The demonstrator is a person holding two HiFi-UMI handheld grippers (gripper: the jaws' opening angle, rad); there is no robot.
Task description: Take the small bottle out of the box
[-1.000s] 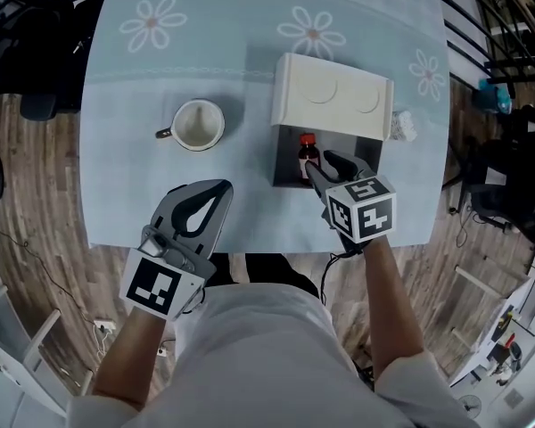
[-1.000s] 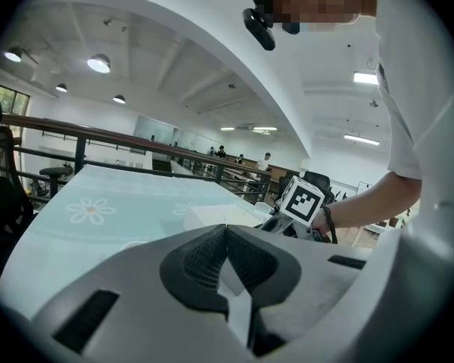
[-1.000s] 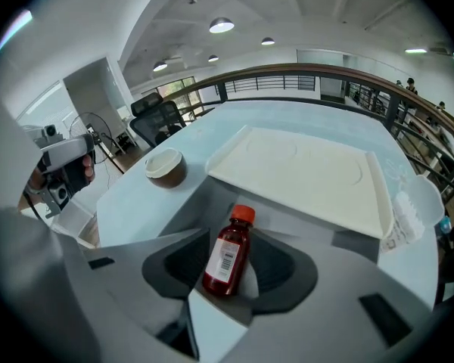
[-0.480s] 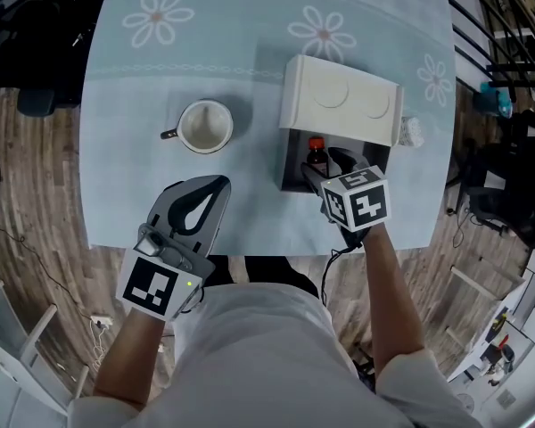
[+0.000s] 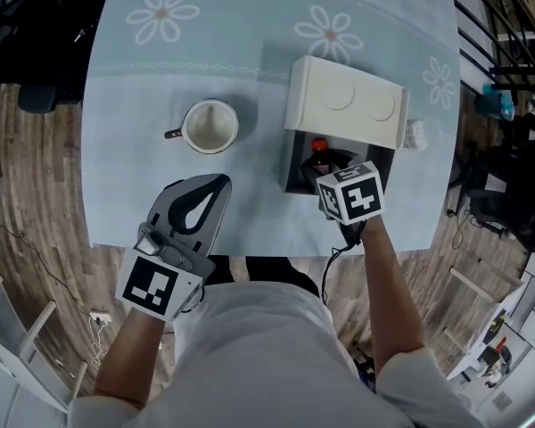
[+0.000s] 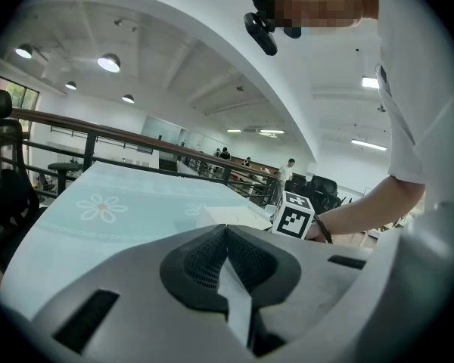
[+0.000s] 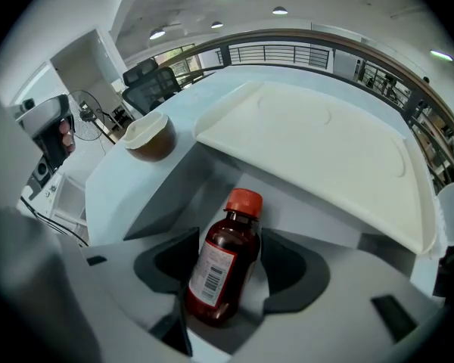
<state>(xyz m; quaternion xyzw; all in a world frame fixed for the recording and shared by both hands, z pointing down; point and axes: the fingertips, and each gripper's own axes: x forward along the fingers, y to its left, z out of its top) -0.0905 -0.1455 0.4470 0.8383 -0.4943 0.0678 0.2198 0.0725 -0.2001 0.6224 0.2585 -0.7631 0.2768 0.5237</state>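
Small bottle (image 7: 228,237) stands inside the box (image 5: 343,105); right tool (image 7: 228,277), jaws just opened wide, straddles it without pressing; reads light, rigid, slick, possibly glass; take it mid-body across the label (image 7: 210,272), below the cap (image 7: 244,200).

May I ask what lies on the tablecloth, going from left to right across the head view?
mug → white box → small crumpled white item
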